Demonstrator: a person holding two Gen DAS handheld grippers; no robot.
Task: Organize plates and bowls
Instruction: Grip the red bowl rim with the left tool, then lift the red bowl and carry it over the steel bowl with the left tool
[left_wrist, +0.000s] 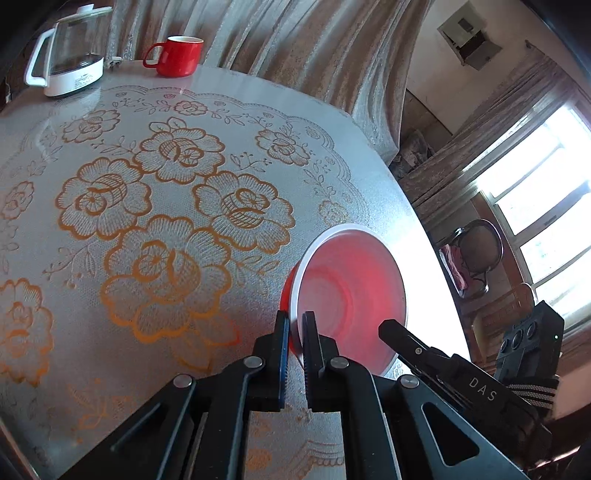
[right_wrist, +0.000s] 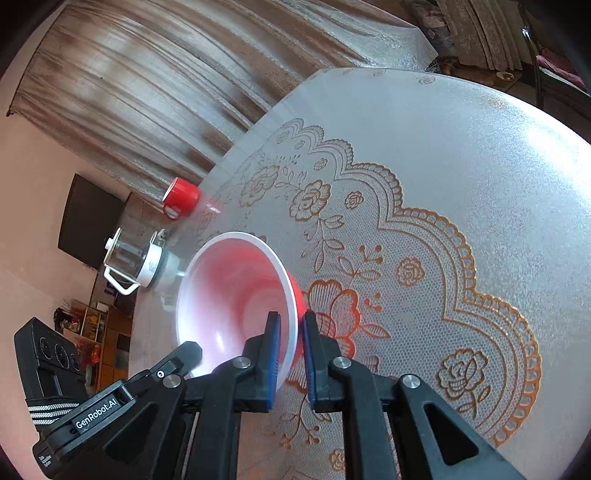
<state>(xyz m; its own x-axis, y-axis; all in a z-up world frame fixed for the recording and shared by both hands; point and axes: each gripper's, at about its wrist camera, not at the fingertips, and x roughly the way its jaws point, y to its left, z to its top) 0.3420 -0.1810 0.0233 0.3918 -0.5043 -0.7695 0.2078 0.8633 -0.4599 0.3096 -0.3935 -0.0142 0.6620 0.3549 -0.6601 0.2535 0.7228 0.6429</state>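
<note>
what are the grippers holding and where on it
Both the left gripper and right gripper pinch the red bowl by its rim, on opposite sides.

**Room around my two tools**

Both my tools are at one red bowl (left_wrist: 351, 291), my left tool (left_wrist: 295, 332) on its near rim and my right tool (right_wrist: 291, 332) on the opposite rim. The table (left_wrist: 147, 221) beyond lies open. A red mug (left_wrist: 177, 55) and a kettle (left_wrist: 70, 51) stand at its far edge, well apart.
</note>
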